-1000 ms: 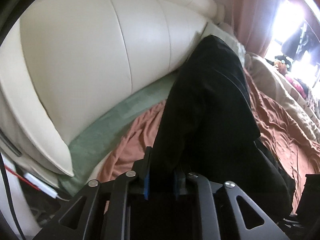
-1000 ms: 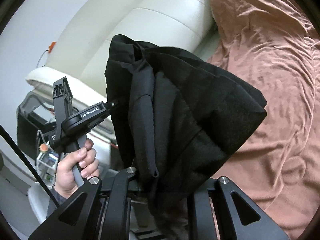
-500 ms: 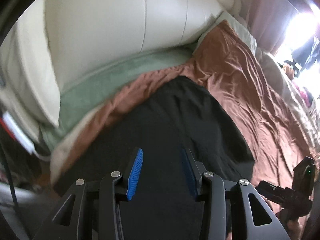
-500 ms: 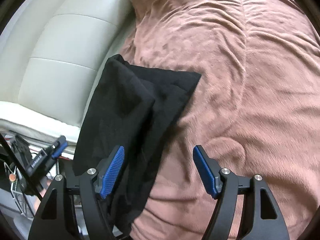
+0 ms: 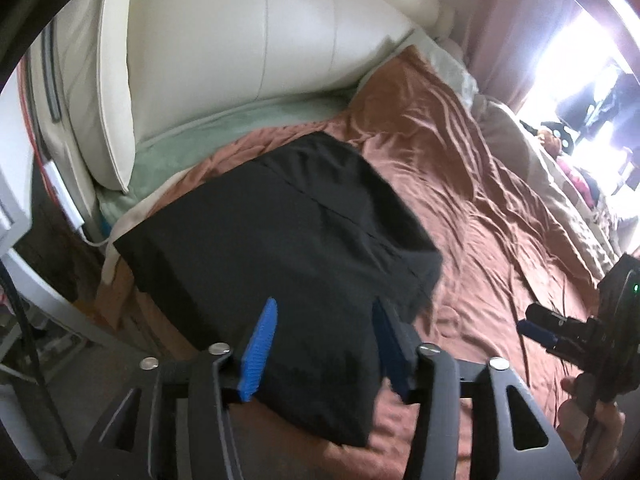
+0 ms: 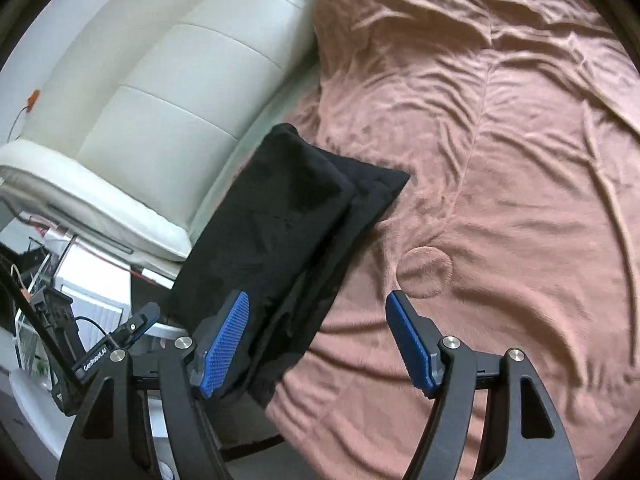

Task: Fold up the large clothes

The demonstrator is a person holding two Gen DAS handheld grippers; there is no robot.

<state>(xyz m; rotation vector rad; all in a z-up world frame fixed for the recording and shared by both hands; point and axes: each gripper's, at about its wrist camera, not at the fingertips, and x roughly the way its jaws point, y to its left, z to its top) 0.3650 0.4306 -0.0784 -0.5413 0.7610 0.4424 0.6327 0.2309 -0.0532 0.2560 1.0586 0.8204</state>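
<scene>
Released from both tongs a second ago, folded black garment point(image 5: 280, 232) now lying on brown bed blanket point(image 6: 500, 160) beside cream headboard point(image 5: 240, 40), left tongs point(image 5: 324, 344) opening over it, right tongs point(image 6: 316, 344) spread, empty, "GenRobot.AI" lettering on left tongs' side in right view.

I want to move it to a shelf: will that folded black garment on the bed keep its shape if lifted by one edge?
Probably not. The black garment lies in soft stacked layers, so it would likely droop and unfold. It looks light. Its near end overhangs the brown bedspread, so a push might slide it off.
</scene>
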